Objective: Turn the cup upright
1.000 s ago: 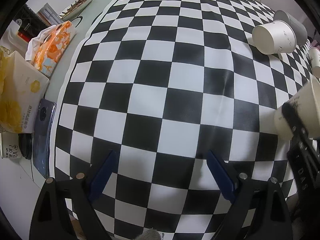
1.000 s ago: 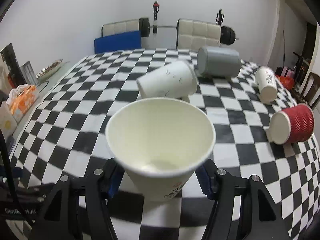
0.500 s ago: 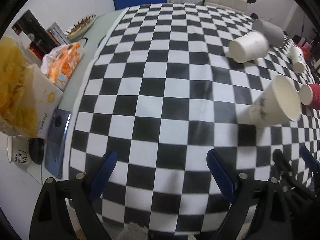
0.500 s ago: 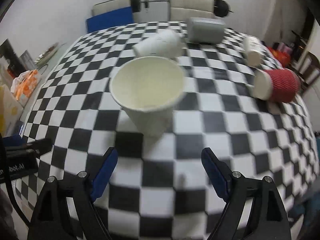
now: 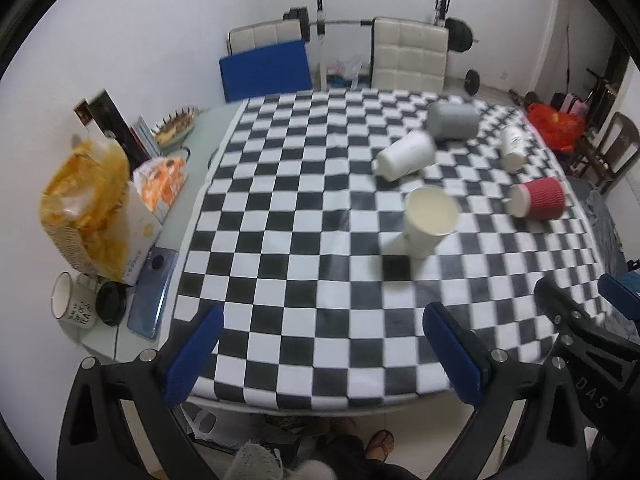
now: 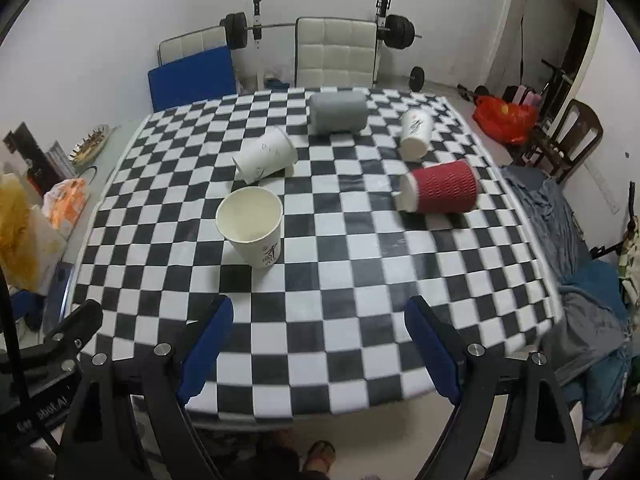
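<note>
**Though one cup stands, four more lie waiting**

While you plan the next grasp, note where things are: the cup (image 6: 251,227) stands upright, mouth up, on the checkered cloth (image 6: 320,320), left of centre in the right view and well apart from both tools. Your right gripper (image 6: 318,344) is spread wide and carries nothing; your left gripper (image 5: 322,354) is likewise spread wide with nothing between its pads.

By the look of it, this is thin paper: light, easily crushed, and likely to skid on the cloth or tip at a nudge. If you take it again, close gently across the wall about midway up, not on the rim, which would buckle.

Four cups lie on their sides behind it: a white cup (image 6: 266,155), a grey cup (image 6: 338,112), a printed cup (image 6: 416,133) and a red cup (image 6: 440,193).

Only the right view shows the upright cup's printed figure and the floor clutter beyond the right table edge. Only the left view shows the mug (image 5: 74,306) and phone (image 5: 154,292) on the left table edge.
</note>
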A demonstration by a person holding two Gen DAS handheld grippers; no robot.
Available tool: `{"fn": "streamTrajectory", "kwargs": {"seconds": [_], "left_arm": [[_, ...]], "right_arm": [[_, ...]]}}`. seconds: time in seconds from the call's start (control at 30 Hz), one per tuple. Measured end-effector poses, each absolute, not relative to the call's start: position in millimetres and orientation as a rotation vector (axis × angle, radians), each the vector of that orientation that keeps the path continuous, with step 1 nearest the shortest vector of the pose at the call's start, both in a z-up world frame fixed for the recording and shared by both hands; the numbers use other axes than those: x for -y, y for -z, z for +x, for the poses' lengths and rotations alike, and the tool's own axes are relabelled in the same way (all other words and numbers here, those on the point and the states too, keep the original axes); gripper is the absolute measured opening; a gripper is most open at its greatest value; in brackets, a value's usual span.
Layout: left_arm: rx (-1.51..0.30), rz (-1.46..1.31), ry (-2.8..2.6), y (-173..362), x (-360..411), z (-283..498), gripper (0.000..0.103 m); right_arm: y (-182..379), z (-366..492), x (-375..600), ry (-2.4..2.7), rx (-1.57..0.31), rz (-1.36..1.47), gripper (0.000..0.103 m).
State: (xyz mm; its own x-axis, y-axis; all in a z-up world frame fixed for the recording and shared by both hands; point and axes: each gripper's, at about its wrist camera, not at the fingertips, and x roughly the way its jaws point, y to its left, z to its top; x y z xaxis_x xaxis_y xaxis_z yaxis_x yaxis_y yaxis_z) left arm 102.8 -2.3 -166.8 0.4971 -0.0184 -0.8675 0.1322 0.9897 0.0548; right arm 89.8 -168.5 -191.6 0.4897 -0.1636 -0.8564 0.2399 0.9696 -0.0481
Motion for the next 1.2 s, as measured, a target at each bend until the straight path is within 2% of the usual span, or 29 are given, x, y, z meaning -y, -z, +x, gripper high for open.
{"fn": "streamTrajectory", "kwargs": {"seconds": [0.3, 0.53, 0.97, 1.2], "left_arm": [[-0.892, 0.098, 0.096, 78, -2, 37, 0.102], [-0.817, 0.083, 0.079, 34, -8, -5, 0.102], [-0.769, 0.035, 0.068, 0, -13, -40, 0.102], [-0.765, 0.037, 0.062, -5, -11, -45, 0.102]], "right_arm": [[80, 8, 170, 0.254, -0.905, 0.041, 0.090], [23, -43, 162, 0.231, -0.830, 0.044, 0.091], [-32, -94, 153, 0.204, -0.764, 0.027, 0.092], [-39, -99, 153, 0.201, -0.756, 0.030, 0.092]]}}
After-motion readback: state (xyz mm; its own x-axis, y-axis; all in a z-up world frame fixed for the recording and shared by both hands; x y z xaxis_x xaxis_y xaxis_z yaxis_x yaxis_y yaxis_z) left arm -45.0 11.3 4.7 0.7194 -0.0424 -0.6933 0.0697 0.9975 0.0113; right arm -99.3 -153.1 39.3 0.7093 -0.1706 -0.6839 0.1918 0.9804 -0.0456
